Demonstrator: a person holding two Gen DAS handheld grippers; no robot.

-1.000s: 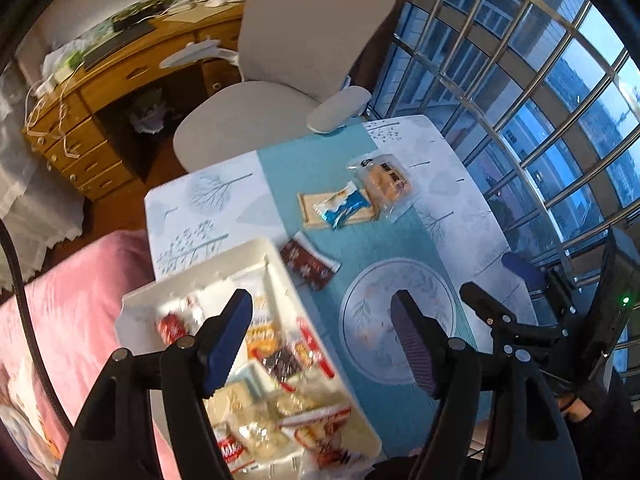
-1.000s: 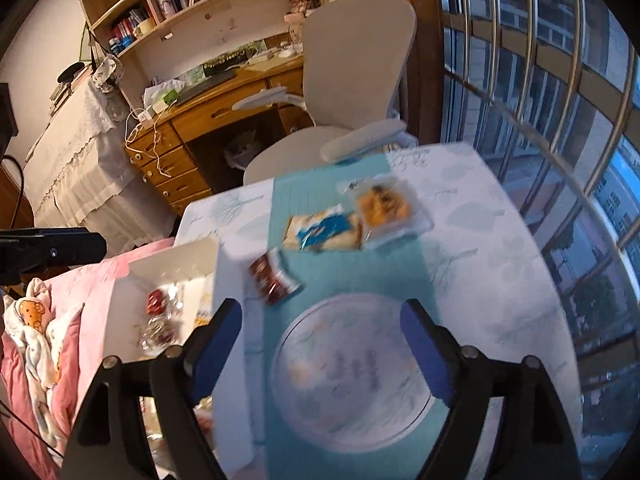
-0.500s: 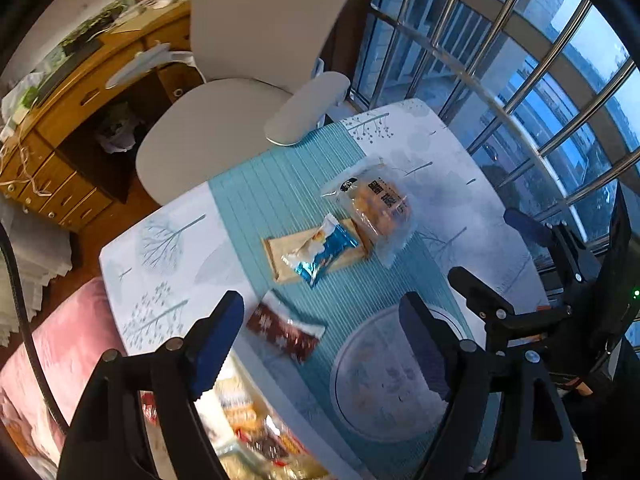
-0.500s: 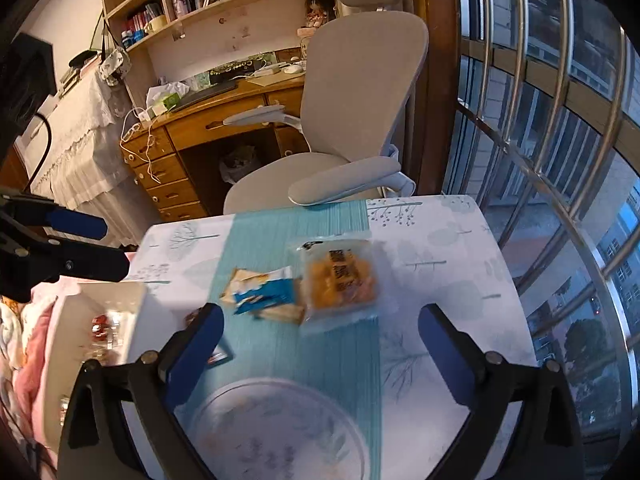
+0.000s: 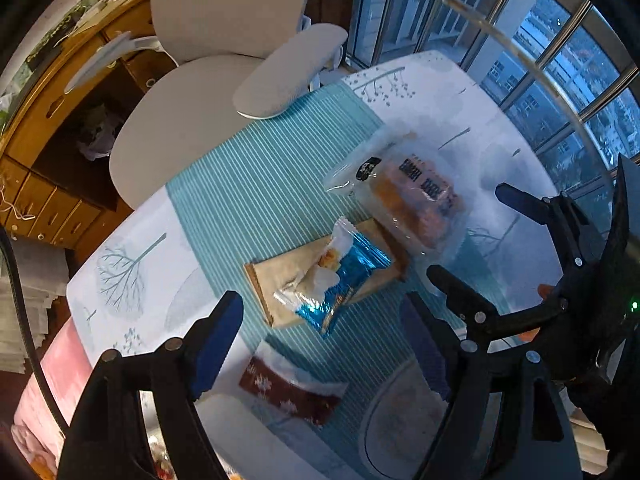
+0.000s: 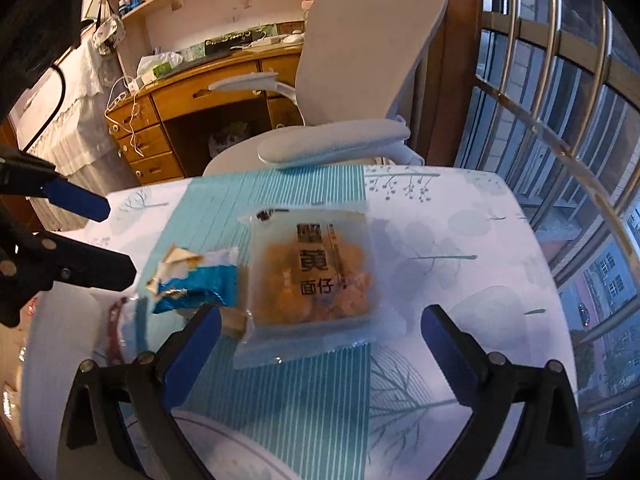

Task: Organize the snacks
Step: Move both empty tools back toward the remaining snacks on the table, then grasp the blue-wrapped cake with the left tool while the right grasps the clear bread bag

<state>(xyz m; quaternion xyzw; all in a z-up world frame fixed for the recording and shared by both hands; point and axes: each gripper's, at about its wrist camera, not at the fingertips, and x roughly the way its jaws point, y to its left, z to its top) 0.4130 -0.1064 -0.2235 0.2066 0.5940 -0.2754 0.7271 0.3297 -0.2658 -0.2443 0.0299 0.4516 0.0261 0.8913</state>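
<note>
I see the clear crinkly packet of orange snacks mid-table on the teal striped runner, overlapping the tan flat packet beneath the blue foil wrapper. My right claw is spread wide, empty; left claw likewise. Risk: film slips, or neighbours drag along.

The snack box is mostly hidden under the left gripper, and its contents run off the bottom edge, so can't tell what's inside. The tan packet is half covered by the blue packet, label unreadable. The maroon packet just left of the right gripper is a blurry sliver in that view. The round print on the tablecloth gets cut off below those fingers.
</note>
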